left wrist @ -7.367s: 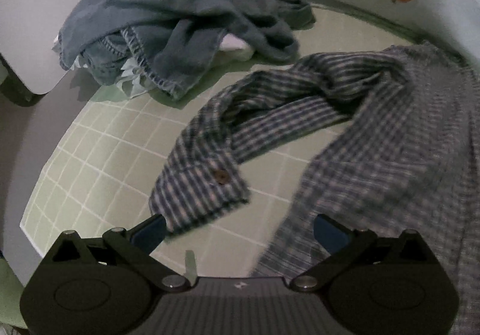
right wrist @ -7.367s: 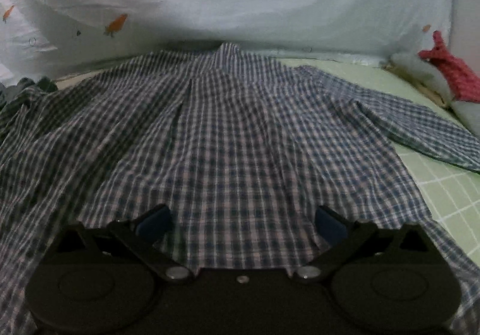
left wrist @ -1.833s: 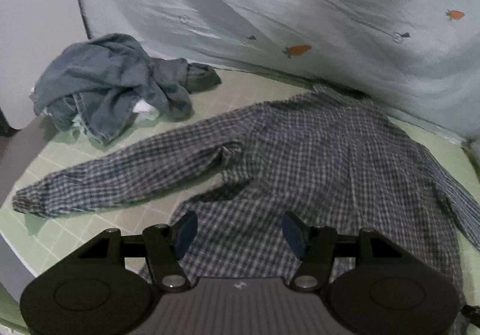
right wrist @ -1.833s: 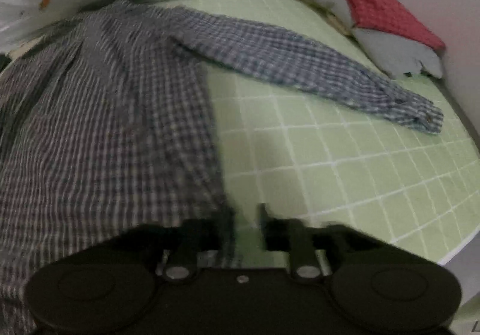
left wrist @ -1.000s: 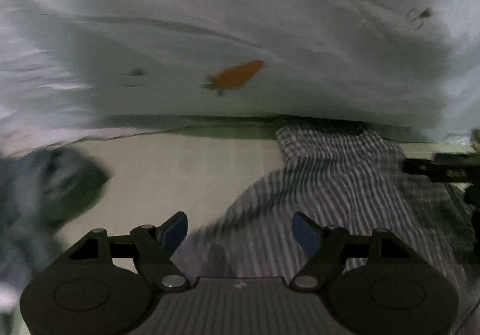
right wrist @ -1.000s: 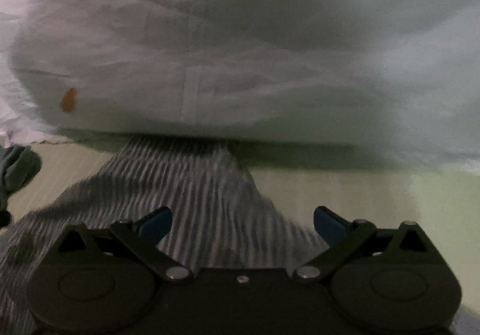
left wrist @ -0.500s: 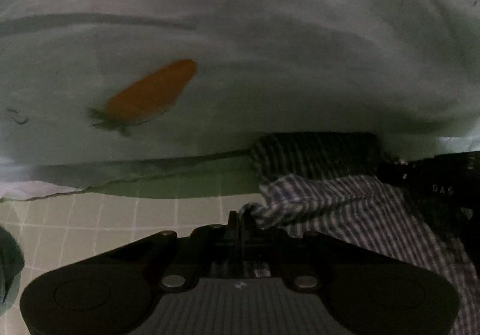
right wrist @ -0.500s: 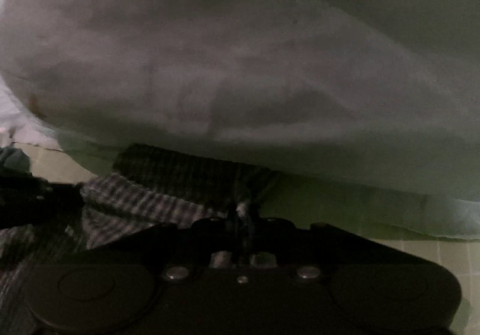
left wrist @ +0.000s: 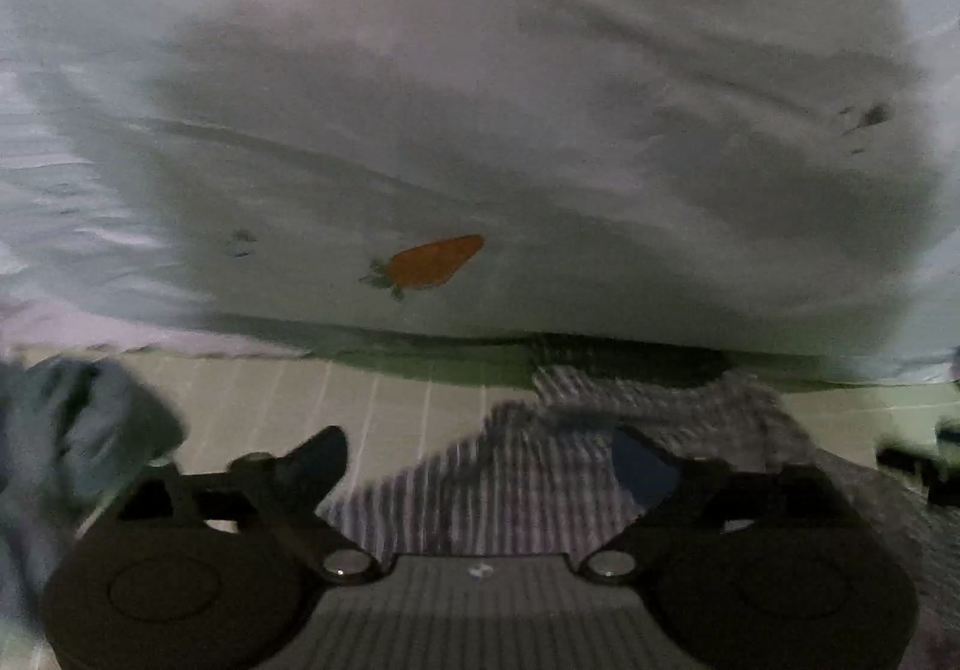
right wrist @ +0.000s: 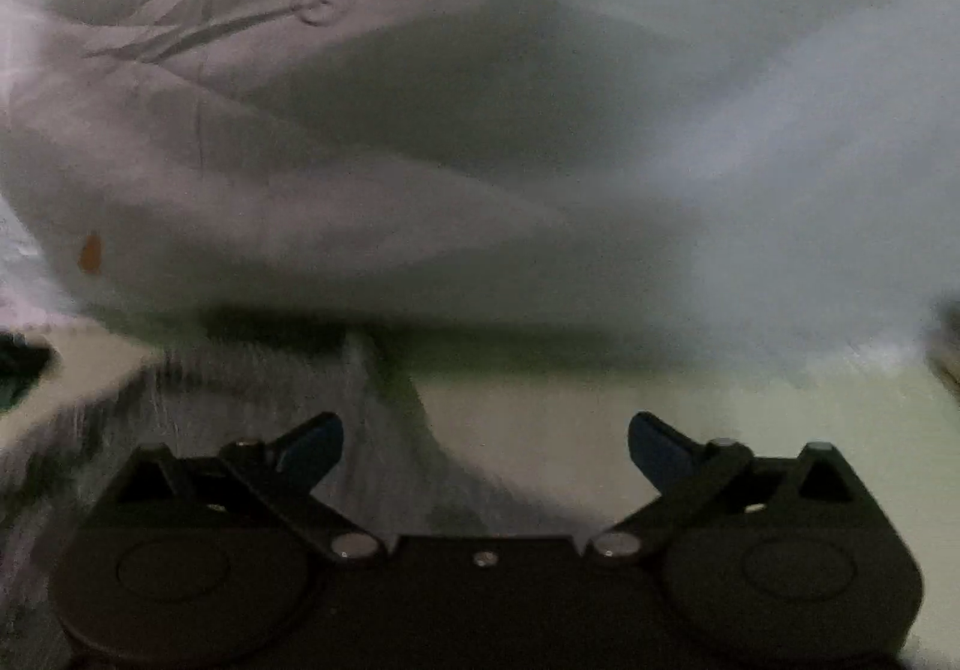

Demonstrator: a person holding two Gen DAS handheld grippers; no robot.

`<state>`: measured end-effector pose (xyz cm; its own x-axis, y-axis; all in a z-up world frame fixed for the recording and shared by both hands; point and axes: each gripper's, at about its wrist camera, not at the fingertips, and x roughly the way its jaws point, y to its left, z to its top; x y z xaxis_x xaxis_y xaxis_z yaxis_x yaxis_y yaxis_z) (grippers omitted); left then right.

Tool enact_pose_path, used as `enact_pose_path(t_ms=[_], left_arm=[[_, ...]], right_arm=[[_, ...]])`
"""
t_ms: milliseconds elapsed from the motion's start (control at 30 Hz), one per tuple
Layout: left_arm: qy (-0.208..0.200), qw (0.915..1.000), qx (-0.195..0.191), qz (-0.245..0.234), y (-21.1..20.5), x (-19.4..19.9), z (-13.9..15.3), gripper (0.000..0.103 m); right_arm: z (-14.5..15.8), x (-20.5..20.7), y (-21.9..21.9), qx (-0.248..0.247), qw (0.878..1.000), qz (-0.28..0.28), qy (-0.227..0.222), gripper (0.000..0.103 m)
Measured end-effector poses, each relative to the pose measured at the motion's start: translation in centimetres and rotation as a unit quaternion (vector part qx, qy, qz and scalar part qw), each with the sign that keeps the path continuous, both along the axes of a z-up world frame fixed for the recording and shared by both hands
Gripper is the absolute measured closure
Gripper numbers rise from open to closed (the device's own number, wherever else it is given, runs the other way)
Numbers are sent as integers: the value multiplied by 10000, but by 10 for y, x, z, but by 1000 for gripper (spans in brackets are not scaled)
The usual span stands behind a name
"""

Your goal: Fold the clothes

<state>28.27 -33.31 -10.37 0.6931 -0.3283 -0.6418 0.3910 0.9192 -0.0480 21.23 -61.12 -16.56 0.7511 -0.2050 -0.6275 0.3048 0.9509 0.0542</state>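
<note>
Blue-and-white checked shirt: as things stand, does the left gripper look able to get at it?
Probably yes. The blue-and-white checked shirt lies on the green mat directly ahead of the left gripper, jaws wide apart, nothing between them.

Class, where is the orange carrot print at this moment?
In the left wrist view, the carrot print sits centre frame on the pale quilt, above the checked shirt.

You have two grippers, left [left wrist: 480,460] and right [right wrist: 486,445], one plaid shirt [left wrist: 540,484], one grey garment heap [left wrist: 66,442], one pale quilt [left wrist: 540,129] showing one carrot print [left wrist: 432,263], one green grid mat [right wrist: 690,412]
</note>
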Motion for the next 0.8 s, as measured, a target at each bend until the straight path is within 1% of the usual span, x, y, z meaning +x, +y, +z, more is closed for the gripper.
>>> enact_pose_path(t_ms=[33,100,167,200,233,300,400,467,600,633,667,733,800], left_arm=[[-31,10000,-62,67,5,-20,6,6],[32,9996,-235,124,14,-57,17,3],[186,9991,-373,118,23,-94,24,2],[283,9987,-413,127,27,-111,27,2],[380,9982,-454,136,30,-129,29,2],[554,9974,-461,83,39,-162,35,2],[574,9980,-255,48,43,-200,39,2],[457,9989,-56,84,40,-220,46,2],[202,9995,18,259,40,-250,60,2],[156,9993,50,327,39,-258,62,2],[111,9991,83,396,39,-265,65,2],[117,9985,163,502,38,-278,64,2],[159,9977,252,609,39,-289,63,2]], right_arm=[[-6,-24,-3,25,9998,-168,137,0],[-17,-73,-14,134,9974,-573,412,0],[-26,-119,-27,315,9918,-1086,595,0],[-28,-143,-36,420,9875,-1390,613,0],[-28,-167,-45,534,9819,-1719,591,0],[-27,-208,-60,562,9671,-2430,505,0],[-28,-266,-89,464,9367,-3444,431,0],[-30,-289,-110,458,9198,-3872,434,0],[-43,-319,-148,556,8973,-4360,409,0],[-45,-324,-155,549,8936,-4438,387,0],[-46,-326,-161,473,8937,-4444,396,0],[-48,-328,-172,269,8964,-4401,459,7],[-48,-332,-181,76,8997,-4338,489,31]])
